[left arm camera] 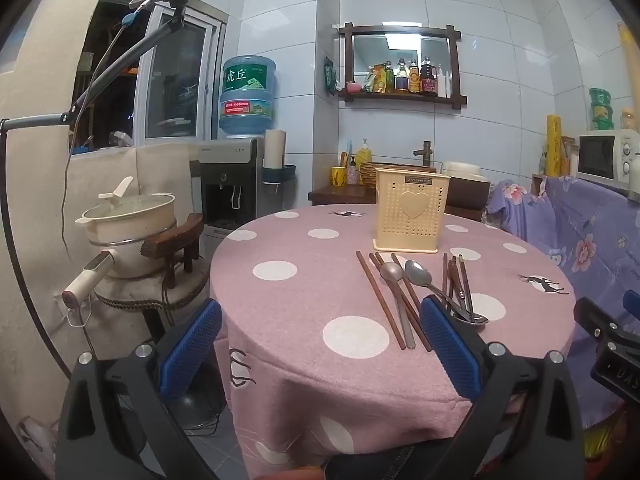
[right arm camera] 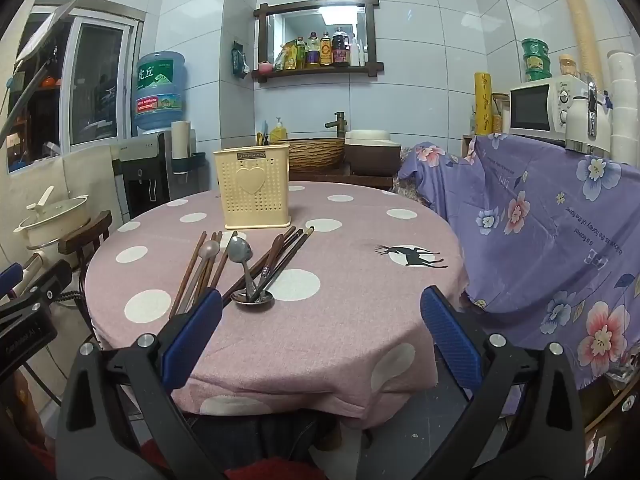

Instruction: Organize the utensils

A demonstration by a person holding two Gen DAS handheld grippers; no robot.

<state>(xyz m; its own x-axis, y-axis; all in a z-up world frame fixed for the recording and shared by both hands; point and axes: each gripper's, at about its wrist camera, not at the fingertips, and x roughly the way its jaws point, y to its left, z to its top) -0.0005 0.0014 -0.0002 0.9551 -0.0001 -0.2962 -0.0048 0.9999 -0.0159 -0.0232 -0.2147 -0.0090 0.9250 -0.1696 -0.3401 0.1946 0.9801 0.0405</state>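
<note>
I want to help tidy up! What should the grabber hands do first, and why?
Probably bring the right tool forward and down onto one spoon. Both tools hang open and empty at the table's near edge, every spoon and chopstick lies loose on the tablecloth, and the yellow utensil holder stands behind them.

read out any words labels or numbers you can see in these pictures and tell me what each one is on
"JIANHAO": plate at the top of the yellow utensil holder.
"虎丘": green label of the water jug.
"of the honey of the flower": purple floral cloth, partly legible.
Too small or blurred: the jug's red band, the shelf bottles, the left gripper's tag seen from the right gripper.
</note>
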